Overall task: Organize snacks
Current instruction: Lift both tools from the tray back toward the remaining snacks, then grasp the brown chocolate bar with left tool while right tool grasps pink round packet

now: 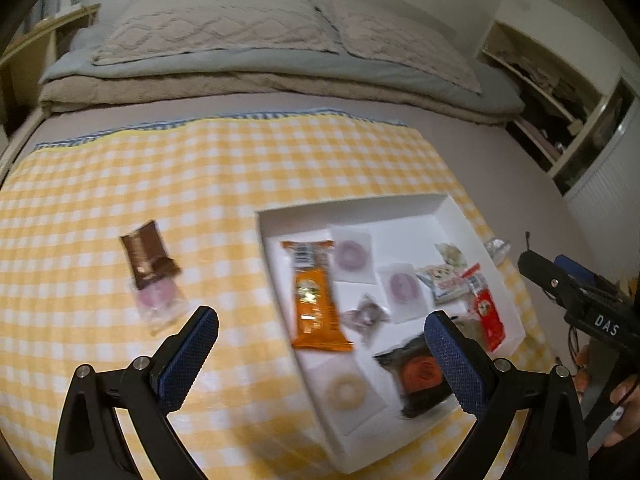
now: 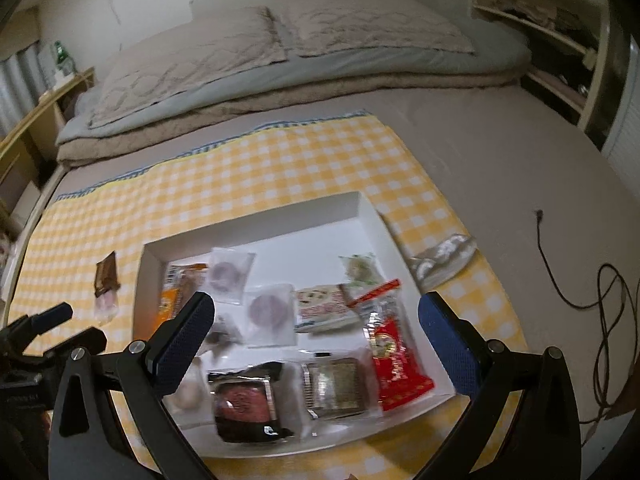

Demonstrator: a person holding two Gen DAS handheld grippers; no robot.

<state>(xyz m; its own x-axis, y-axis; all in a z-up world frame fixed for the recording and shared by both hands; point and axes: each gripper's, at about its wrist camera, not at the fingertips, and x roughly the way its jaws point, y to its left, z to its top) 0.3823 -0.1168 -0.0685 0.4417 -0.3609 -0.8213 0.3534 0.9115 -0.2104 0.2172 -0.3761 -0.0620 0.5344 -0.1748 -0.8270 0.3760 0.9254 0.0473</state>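
At left of the left wrist view, a brown foil-wrapped snack bar (image 1: 146, 254) lies on the yellow checked cloth (image 1: 120, 184), outside the white cardboard tray (image 1: 456, 210). Judged light, crinkly, slippery; take hold across its middle. Left tool (image 1: 320, 354) and right tool (image 2: 316, 340) both gape wide, holding nothing.

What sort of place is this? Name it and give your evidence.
Most likely a bedroom: the snacks sit on a bed, with pillows and folded blankets at its head, and open shelves alongside.
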